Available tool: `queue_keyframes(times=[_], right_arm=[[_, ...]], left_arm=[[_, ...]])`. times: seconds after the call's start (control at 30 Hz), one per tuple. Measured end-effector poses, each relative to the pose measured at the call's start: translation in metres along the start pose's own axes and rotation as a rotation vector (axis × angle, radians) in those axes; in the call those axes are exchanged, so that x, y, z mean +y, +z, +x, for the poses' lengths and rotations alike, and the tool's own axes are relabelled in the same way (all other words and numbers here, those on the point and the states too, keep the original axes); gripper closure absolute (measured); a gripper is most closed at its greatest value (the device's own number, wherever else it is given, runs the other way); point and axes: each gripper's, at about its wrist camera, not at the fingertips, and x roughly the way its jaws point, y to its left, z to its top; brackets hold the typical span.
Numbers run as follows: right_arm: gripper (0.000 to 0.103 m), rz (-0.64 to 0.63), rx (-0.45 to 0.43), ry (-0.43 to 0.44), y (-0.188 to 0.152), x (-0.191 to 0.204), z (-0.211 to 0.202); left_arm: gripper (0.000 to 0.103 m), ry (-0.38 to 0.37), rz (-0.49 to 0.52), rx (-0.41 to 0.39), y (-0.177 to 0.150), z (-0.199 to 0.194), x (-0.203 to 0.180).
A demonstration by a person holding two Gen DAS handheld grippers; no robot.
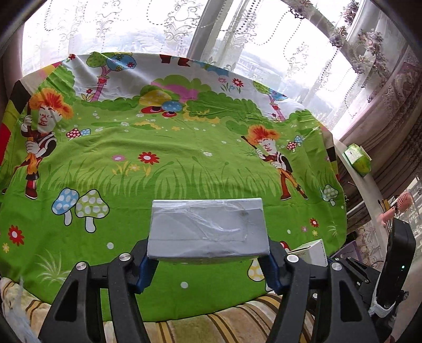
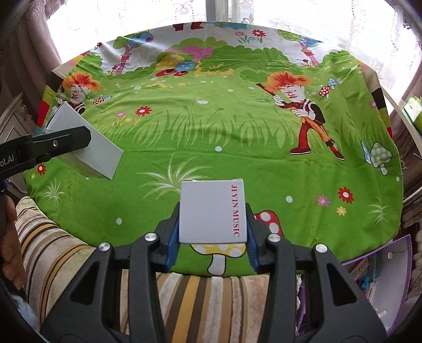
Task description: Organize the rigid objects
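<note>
The left gripper is clamped on a grey box. Its blue pads press on the two short ends of the box, and the box is lifted above the green cartoon cloth that covers the table. The top face of the grey box carries some wrinkled clear tape. From the right wrist camera the same grey box appears at the left side, tilted, with one black finger of the left gripper across it, and it hangs over the left part of the cloth.

The right gripper is clamped on a white box with the red words "JI YIN MUSIC" along its right edge. The blue pads touch both sides of this box near its lower part, and the box stands out between the fingers, above the near edge of the cloth. In the left wrist camera a corner of the white box shows just right of the left gripper, beside the dark body of the right gripper.

Under the near edge of the cloth lies a striped blanket. Behind the table there is a window with a lace curtain. A green carton stands on the sill at the right
</note>
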Motion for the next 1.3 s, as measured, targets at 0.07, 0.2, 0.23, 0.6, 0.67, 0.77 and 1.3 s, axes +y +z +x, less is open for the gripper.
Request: queue_keyframes(times=[0.07,0.2,0.23,0.6,0.67,0.77,1.3], right_arm=[[0.057,0.032,-0.010,-0.021,-0.016,-0.018,-0.017],[0.057,0.103,-0.023,-0.079,-0.050,-0.060,-0.054],[0.057,0.115,-0.027,-0.095,-0.058,-0.068,-0.062],[0.057,0.305,-0.040,-0.216,-0.148,-0.151,-0.125],[0.057,0.321,-0.048,-0.233,-0.154,-0.156,-0.129],[0.057,0.349,-0.057,-0.230,-0.162,-0.161,-0.133],[0.020,0.384,-0.062,-0.271,-0.192,-0.154,-0.161]], left_arm=[[0.037,-0.055,0.029,0.005,-0.010,-0.006,-0.022],[0.037,-0.170,0.088,0.037,-0.033,-0.013,-0.070],[0.037,-0.199,0.101,0.048,-0.039,-0.013,-0.081],[0.036,-0.383,0.231,0.213,-0.111,0.002,-0.184],[0.036,-0.392,0.241,0.236,-0.120,0.006,-0.191],[0.035,-0.388,0.238,0.274,-0.128,0.013,-0.194],[0.009,-0.361,0.234,0.336,-0.157,0.008,-0.183]])
